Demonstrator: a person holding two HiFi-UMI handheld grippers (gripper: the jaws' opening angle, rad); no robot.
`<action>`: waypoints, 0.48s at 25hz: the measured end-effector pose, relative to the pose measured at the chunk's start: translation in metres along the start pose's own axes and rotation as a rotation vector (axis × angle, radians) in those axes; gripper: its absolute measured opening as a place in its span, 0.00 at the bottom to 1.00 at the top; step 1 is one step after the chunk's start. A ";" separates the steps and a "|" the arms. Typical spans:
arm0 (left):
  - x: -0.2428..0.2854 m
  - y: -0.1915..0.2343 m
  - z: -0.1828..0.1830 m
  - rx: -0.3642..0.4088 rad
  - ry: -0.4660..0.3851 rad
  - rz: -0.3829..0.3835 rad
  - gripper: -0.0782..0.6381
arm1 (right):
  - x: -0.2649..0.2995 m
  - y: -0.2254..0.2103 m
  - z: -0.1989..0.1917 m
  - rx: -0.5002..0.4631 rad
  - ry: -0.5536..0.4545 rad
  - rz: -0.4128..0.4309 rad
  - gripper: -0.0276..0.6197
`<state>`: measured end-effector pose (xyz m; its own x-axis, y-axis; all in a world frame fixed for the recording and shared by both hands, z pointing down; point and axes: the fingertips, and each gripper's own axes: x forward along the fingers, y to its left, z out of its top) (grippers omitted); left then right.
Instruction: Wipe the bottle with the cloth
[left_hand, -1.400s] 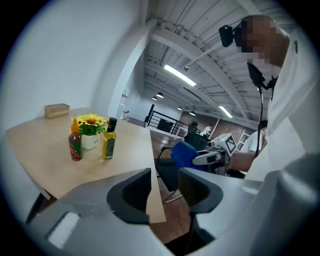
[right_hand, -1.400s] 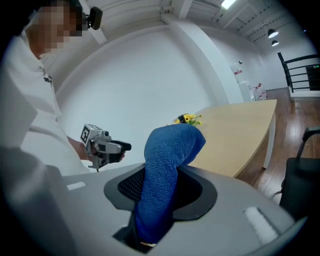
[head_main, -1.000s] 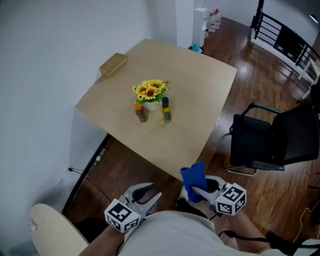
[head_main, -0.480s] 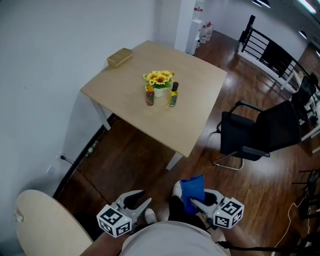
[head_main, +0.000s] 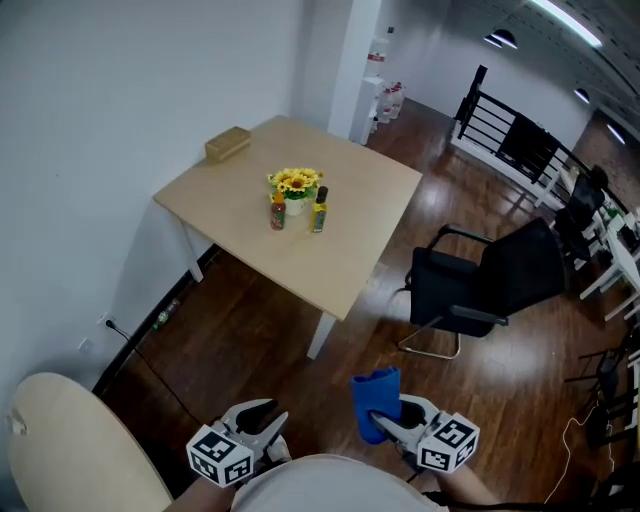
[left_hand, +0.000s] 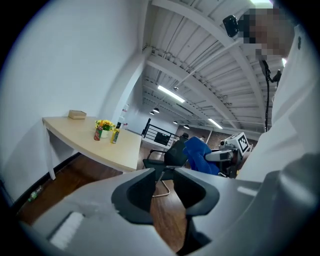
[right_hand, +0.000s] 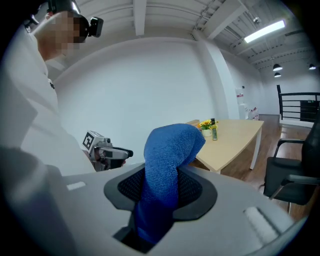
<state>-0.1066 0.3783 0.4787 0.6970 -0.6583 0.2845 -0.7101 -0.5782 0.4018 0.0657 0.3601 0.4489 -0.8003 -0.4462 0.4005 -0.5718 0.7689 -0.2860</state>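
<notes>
L gripper (head_main: 272, 418) empty, jaws just closed; R gripper (head_main: 386, 426) clamps cloth (head_main: 372, 392).

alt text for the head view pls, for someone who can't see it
A person holds two grippers at the bottom of the frame: the right gripper clamps a blue cloth, and the jaws of the left gripper have just been closing on nothing. Farther off, a wooden table bears two small bottles and a pot of sunflowers, a black chair beside it.
</notes>
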 end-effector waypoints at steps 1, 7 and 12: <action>0.004 -0.010 0.000 0.001 -0.003 -0.001 0.27 | -0.012 -0.001 -0.002 -0.004 -0.006 -0.005 0.28; 0.039 -0.087 -0.002 0.037 -0.026 -0.047 0.26 | -0.091 -0.002 -0.030 0.006 -0.041 -0.026 0.28; 0.049 -0.141 -0.017 0.085 -0.039 -0.045 0.28 | -0.135 0.007 -0.056 0.011 -0.073 0.009 0.28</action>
<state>0.0297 0.4355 0.4509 0.7252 -0.6478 0.2332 -0.6851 -0.6452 0.3381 0.1797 0.4511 0.4414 -0.8160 -0.4724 0.3331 -0.5666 0.7679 -0.2989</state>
